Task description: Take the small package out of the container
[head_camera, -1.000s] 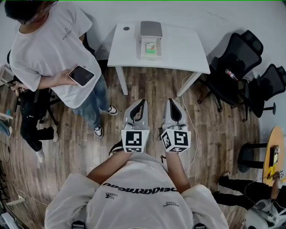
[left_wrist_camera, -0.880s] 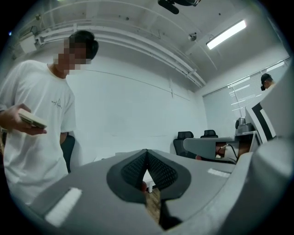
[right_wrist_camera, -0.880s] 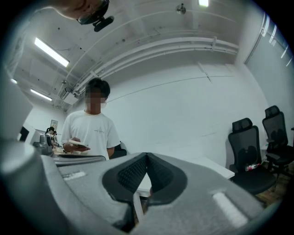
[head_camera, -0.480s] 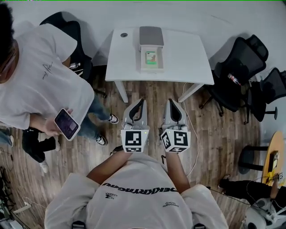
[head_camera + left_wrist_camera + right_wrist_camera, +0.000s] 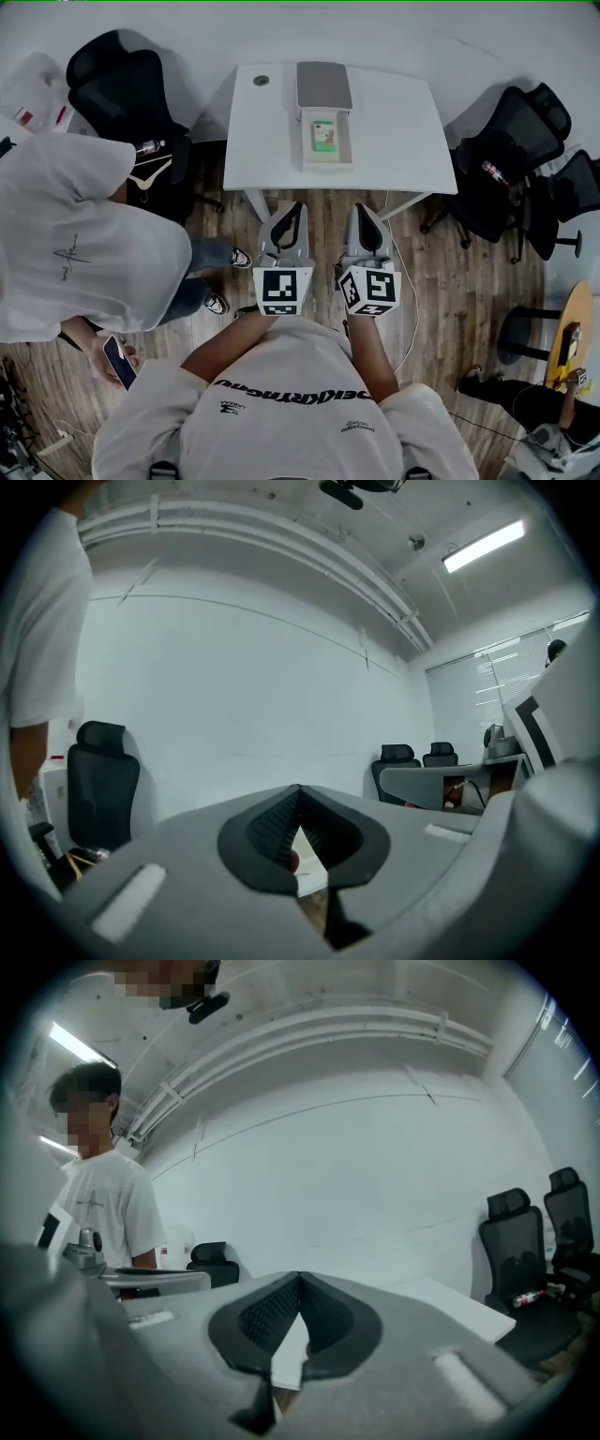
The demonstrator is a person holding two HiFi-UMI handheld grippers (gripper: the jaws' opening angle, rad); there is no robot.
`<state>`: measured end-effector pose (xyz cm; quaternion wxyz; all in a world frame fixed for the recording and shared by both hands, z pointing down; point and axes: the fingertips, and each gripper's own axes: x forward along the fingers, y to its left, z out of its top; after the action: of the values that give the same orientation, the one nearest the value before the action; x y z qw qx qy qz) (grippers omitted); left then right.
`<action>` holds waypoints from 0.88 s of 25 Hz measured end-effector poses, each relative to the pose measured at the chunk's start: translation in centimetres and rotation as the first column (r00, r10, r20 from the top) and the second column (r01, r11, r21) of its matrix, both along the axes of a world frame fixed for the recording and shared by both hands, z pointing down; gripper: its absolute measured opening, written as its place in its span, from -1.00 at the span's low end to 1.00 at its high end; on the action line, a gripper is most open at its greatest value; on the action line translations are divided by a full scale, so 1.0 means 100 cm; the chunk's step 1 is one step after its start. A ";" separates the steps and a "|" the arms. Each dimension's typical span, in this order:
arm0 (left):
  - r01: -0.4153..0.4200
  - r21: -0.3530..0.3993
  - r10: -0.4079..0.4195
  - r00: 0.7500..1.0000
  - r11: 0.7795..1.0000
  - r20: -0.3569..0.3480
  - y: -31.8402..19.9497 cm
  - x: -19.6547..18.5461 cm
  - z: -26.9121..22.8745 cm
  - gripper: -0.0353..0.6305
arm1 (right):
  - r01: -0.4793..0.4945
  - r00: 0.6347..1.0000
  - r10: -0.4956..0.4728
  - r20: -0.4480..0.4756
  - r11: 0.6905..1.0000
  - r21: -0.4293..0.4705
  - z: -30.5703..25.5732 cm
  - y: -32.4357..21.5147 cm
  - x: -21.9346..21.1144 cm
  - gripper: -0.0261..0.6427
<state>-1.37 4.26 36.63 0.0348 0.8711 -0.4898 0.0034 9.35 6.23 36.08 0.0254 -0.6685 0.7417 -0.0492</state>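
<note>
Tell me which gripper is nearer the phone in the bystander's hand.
Left. In the head view the left gripper is up and right of the phone; the right gripper sits beside it, farther right.

A white table (image 5: 394,122) stands against the wall. At its middle lies an open grey container (image 5: 327,159), its lid (image 5: 323,86) lying back toward the rear edge and a small green package (image 5: 324,134) inside. A round dark disc (image 5: 261,81) sits near the rear left corner. Just short of the front edge, above the wooden floor, the left gripper (image 5: 298,208) and right gripper (image 5: 357,208) hover side by side, jaws together.
</note>
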 end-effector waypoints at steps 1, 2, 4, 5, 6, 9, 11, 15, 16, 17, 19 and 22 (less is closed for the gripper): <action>-0.001 -0.003 0.001 1.000 1.000 0.000 -0.008 -0.002 0.001 -0.87 | 0.000 1.000 0.000 -0.002 1.000 -0.004 0.001 -0.008 -0.003 -0.92; -0.002 -0.006 0.002 1.000 1.000 -0.001 -0.015 -0.005 0.003 -0.87 | 0.001 1.000 -0.001 -0.002 1.000 -0.008 0.002 -0.015 -0.006 -0.92; -0.002 -0.012 0.002 1.000 1.000 -0.004 -0.028 -0.009 0.003 -0.87 | -0.001 1.000 0.001 0.000 1.000 -0.014 0.003 -0.026 -0.010 -0.92; -0.004 -0.013 0.004 1.000 1.000 -0.005 -0.034 -0.011 0.003 -0.88 | -0.004 1.000 0.004 0.000 1.000 -0.015 0.003 -0.032 -0.012 -0.92; -0.006 -0.013 0.006 1.000 1.000 -0.007 -0.039 -0.011 0.002 -0.87 | -0.006 1.000 0.006 0.000 1.000 -0.015 0.002 -0.036 -0.012 -0.92; -0.011 -0.011 0.011 1.000 1.000 -0.007 -0.049 -0.012 0.002 -0.87 | -0.009 1.000 0.009 -0.004 1.000 -0.017 0.002 -0.049 -0.015 -0.92; -0.011 -0.014 0.011 1.000 1.000 -0.006 -0.055 -0.014 0.004 -0.87 | -0.010 1.000 0.010 -0.007 1.000 -0.020 0.002 -0.057 -0.017 -0.92; -0.006 -0.024 0.006 1.000 1.000 -0.008 -0.066 -0.016 0.008 -0.87 | -0.009 1.000 0.009 -0.012 1.000 -0.027 0.004 -0.068 -0.019 -0.92; -0.004 -0.026 0.004 1.000 1.000 -0.008 -0.069 -0.016 0.008 -0.88 | -0.007 1.000 0.007 -0.012 1.000 -0.029 0.005 -0.071 -0.019 -0.92; -0.001 -0.027 0.001 1.000 1.000 -0.008 -0.072 -0.015 0.009 -0.87 | -0.004 1.000 0.003 -0.012 0.999 -0.032 0.006 -0.073 -0.018 -0.92; 0.004 -0.027 -0.004 1.000 1.000 -0.007 -0.078 -0.014 0.009 -0.87 | 0.003 1.000 -0.004 -0.010 0.999 -0.040 0.008 -0.080 -0.017 -0.92; 0.016 -0.030 -0.016 1.000 0.999 -0.003 -0.088 -0.010 0.012 -0.88 | 0.011 1.000 -0.011 -0.013 0.999 -0.051 0.014 -0.092 -0.013 -0.92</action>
<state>-2.40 -4.55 37.86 0.0490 0.8666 -0.4966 0.0089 8.09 -2.93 37.47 0.0032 -0.6651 0.7440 -0.0638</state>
